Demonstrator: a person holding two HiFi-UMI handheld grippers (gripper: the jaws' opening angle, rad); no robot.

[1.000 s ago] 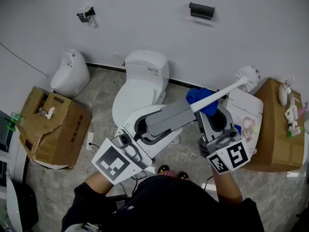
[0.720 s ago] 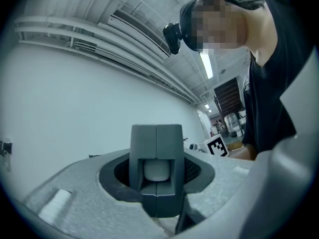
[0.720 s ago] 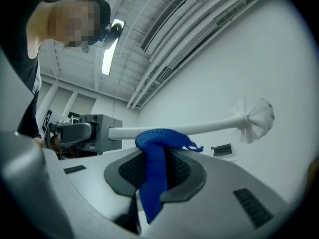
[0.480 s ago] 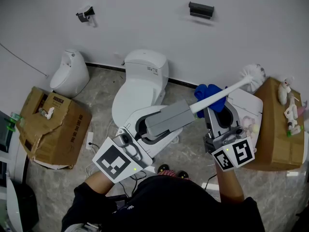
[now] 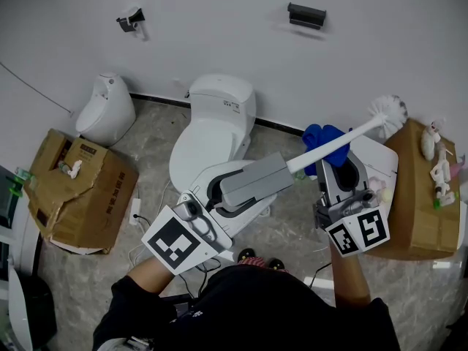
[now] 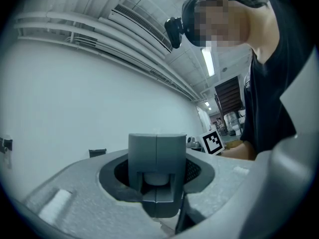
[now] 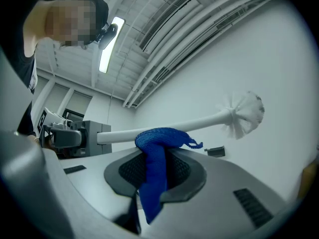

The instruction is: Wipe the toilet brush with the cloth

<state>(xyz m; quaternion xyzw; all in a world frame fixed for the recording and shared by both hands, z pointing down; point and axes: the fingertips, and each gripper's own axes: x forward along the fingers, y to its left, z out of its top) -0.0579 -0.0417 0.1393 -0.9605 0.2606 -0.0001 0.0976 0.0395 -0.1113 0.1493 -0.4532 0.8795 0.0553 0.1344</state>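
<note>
Headward along the toilet brush (image 5: 344, 139) has slid the right tool (image 5: 330, 152), pinching the cloth (image 5: 322, 135). The left tool (image 5: 287, 167) clamps the handle; the bristles (image 5: 389, 109) likely remain unwiped.

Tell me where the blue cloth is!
In the head view, the blue cloth is right of the toilet, pinched in the right gripper and draped over the toilet brush.

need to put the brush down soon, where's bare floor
Bare floor lies between the toilet and the torn cardboard box on the left. The right cardboard box has its top crowded with small items.
</note>
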